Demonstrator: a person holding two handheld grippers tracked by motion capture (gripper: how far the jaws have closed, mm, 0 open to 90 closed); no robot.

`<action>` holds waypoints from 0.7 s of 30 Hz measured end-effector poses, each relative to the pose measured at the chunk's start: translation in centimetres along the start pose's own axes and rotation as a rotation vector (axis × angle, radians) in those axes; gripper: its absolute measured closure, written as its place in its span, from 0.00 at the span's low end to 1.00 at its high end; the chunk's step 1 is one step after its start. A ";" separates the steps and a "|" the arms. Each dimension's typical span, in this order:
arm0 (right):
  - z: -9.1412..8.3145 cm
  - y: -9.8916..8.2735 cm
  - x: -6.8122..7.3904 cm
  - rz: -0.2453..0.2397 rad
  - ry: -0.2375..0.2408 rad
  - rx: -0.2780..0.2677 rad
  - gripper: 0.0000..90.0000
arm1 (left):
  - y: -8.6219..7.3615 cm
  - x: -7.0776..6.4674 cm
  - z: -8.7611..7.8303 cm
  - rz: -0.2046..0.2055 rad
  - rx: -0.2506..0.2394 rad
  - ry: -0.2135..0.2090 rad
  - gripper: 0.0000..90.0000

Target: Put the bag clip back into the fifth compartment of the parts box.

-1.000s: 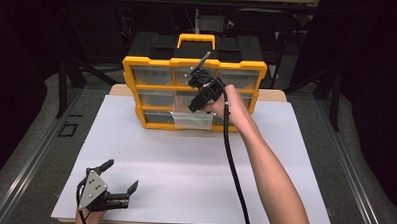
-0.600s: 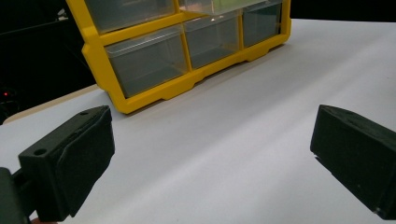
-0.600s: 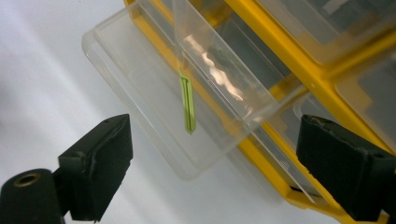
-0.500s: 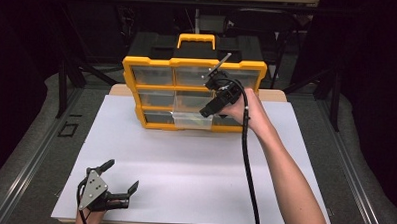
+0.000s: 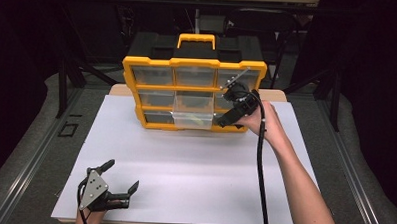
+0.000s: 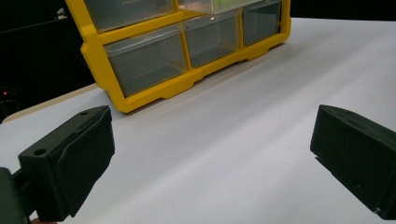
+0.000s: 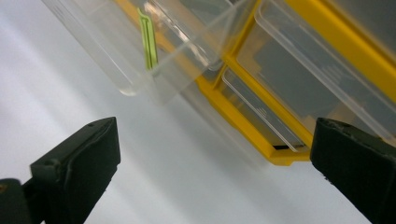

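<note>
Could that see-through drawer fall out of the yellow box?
Maybe. The clear drawer in the middle sticks out of the yellow organizer with nothing holding it, so a bump might tip it out. The right gripper hangs open close beside it and could knock it. The trailing cable might snag too.

The organizer box (image 5: 194, 67) has a bright yellow frame and handle with a black body behind. Its drawers (image 5: 192, 117) are clear, see-through plastic, one showing a thin green strip (image 7: 148, 39). The tabletop (image 5: 194, 172) is plain white. Both grippers have matte black jaws, and the cable (image 5: 260, 164) is black.
</note>
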State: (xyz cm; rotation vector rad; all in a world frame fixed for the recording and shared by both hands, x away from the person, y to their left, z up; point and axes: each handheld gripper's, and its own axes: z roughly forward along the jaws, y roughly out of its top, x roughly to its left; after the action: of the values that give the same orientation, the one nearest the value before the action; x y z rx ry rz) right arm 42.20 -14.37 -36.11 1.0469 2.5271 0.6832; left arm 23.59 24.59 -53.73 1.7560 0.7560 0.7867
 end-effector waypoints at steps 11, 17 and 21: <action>1.5 -3.6 -0.1 0.023 -0.003 0.005 0.00 | 0.0 0.0 0.0 -0.001 0.001 0.002 0.00; 2.6 -5.5 0.2 0.026 0.000 0.008 0.00 | 0.0 0.0 0.0 -0.001 0.001 0.002 0.00; 3.3 -6.7 0.3 0.040 0.013 0.011 0.00 | 0.0 0.0 0.0 0.000 0.001 0.003 0.00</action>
State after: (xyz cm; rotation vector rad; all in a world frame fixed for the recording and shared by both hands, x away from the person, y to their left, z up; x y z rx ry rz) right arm 39.70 -17.30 -42.52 1.1031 2.5294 0.6900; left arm 23.59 24.59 -53.73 1.7560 0.7578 0.7893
